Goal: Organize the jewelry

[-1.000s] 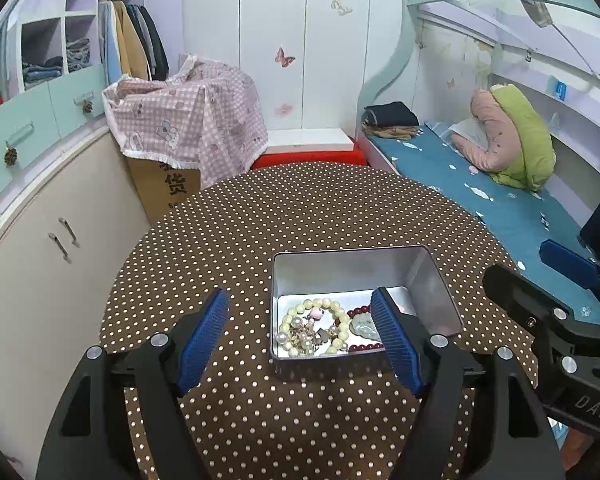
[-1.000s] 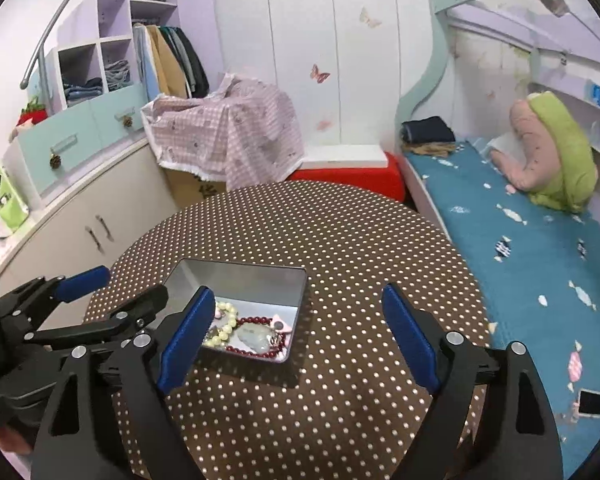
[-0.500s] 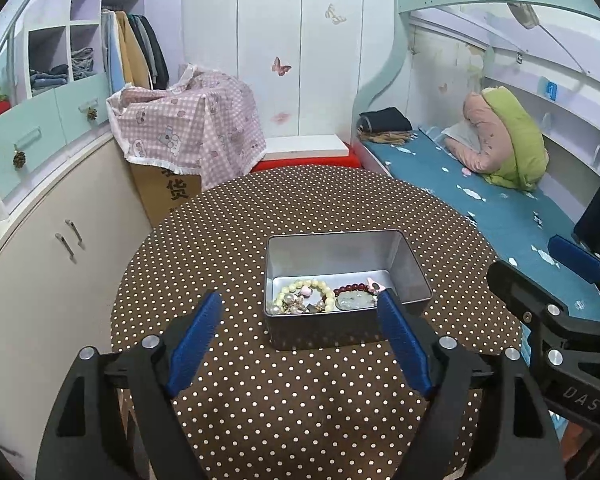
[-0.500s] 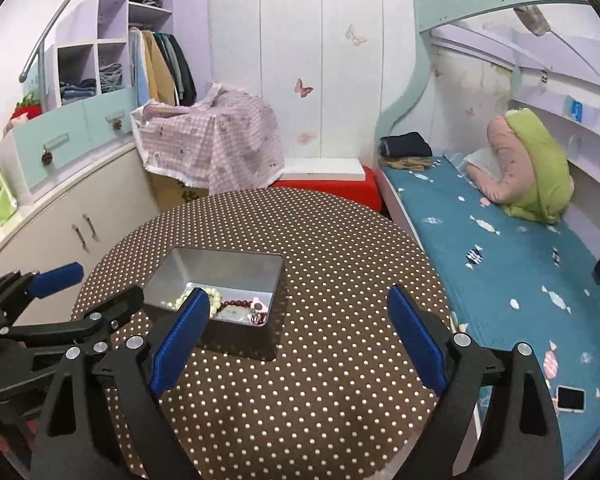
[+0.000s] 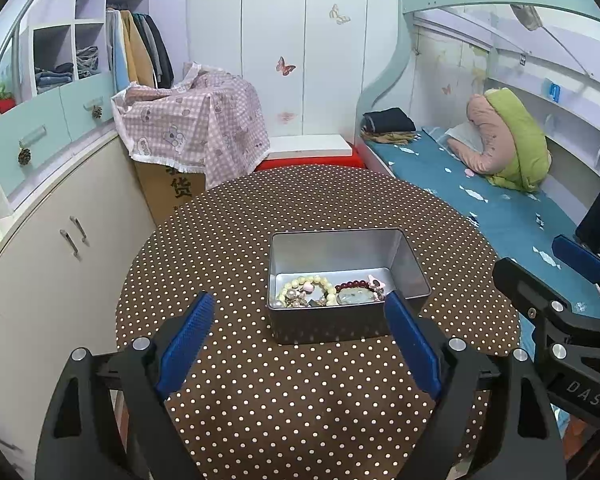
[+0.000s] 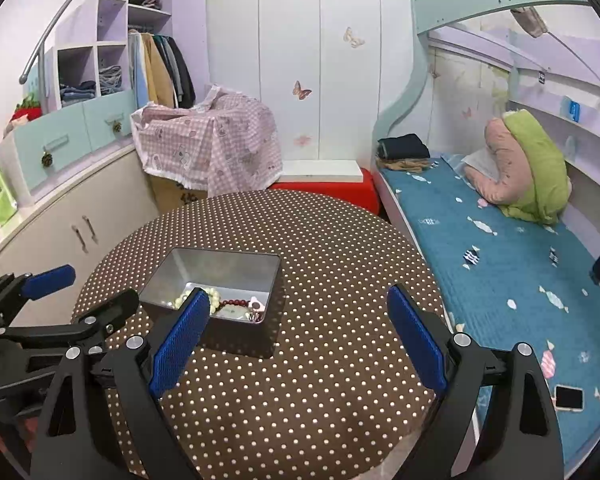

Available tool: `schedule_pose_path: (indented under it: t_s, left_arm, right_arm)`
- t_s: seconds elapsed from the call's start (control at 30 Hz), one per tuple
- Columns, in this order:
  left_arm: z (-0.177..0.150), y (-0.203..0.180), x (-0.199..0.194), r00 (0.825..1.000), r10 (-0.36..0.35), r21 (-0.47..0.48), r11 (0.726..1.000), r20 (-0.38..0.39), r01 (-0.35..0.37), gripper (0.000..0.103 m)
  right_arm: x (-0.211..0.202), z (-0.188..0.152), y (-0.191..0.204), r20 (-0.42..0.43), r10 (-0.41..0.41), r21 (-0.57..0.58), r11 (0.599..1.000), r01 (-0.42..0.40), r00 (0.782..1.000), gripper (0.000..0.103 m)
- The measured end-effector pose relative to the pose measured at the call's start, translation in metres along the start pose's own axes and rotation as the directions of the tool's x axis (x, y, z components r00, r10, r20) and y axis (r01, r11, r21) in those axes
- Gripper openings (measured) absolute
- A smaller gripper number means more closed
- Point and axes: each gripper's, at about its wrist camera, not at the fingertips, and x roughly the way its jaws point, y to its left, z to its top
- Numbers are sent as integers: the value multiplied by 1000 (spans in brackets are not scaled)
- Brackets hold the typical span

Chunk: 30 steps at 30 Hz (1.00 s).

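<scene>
An open silver tin (image 5: 340,250) stands on the brown dotted round table (image 5: 300,208). Inside lie a cream bead bracelet (image 5: 306,282), a dark red bead bracelet (image 5: 354,284) and a pale green pendant (image 5: 354,298), bunched at the tin's near end. My left gripper (image 5: 298,298) hovers just short of the tin's near wall, its jaws opening, with nothing between the blue pads. My right gripper (image 6: 298,292) stands open and empty over the cloth to the right of the tin (image 6: 220,268). Each view shows the other gripper at its side edge.
A bed with a blue cover (image 6: 500,248) runs along the table's right side, with a phone (image 6: 568,397) lying on it. White cabinets (image 5: 60,248) stand to the left. A cardboard box under a pink checked cloth (image 5: 196,128) and a red box (image 6: 332,192) sit behind the table.
Both grippers have drawn back from the tin, which now sits farther ahead in both views. The left gripper's pads stand a little wider apart.
</scene>
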Motion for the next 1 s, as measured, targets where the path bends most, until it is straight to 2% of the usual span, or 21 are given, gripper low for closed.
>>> schedule_pose_path:
  t_s: [1.0]
  left_arm:
    - [5,-1,-3,1000,18,21,1000,-10,-18,84]
  right_arm:
    - [4,-1,-3,-17,0,14,1000,0,1000,87]
